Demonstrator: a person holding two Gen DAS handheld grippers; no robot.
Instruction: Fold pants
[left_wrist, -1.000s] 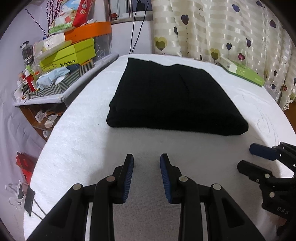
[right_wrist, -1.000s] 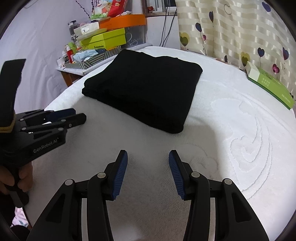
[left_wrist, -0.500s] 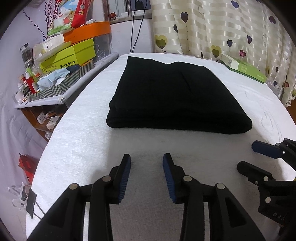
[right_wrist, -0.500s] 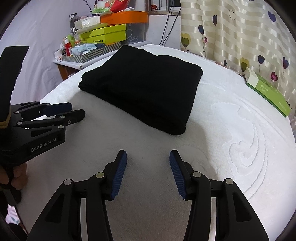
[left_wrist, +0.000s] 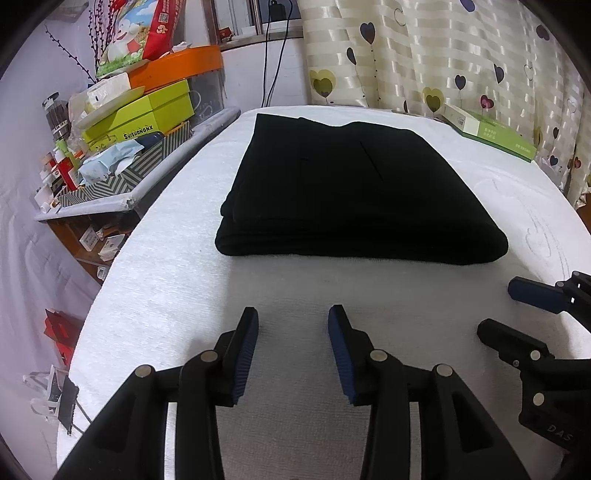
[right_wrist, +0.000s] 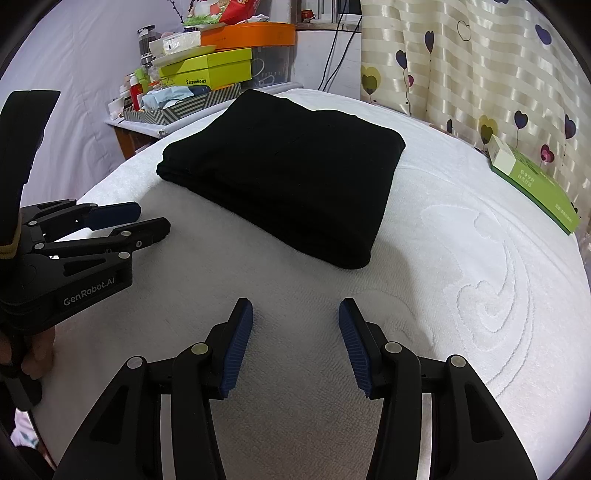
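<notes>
Black pants (left_wrist: 351, 192) lie folded into a thick, neat rectangle on the white towel-covered table (left_wrist: 166, 258); the same folded pants (right_wrist: 291, 166) show in the right wrist view. My left gripper (left_wrist: 293, 314) hovers open in front of the fold's near edge, holding nothing. My right gripper (right_wrist: 295, 306) is open too, short of the fold's near corner, with bare towel between its blue pads. Each gripper shows at the edge of the other's view: the right gripper (left_wrist: 517, 310) and the left gripper (right_wrist: 147, 218).
A green and white box (left_wrist: 487, 131) lies at the table's far right by the heart-print curtain (left_wrist: 443, 55). A cluttered shelf (left_wrist: 122, 147) with lime and orange boxes stands left of the table. A hand (right_wrist: 37, 350) grips the left tool's handle.
Both grippers have drawn back slightly from the folded pants and the left jaws have opened a little wider. The pants have not moved.
</notes>
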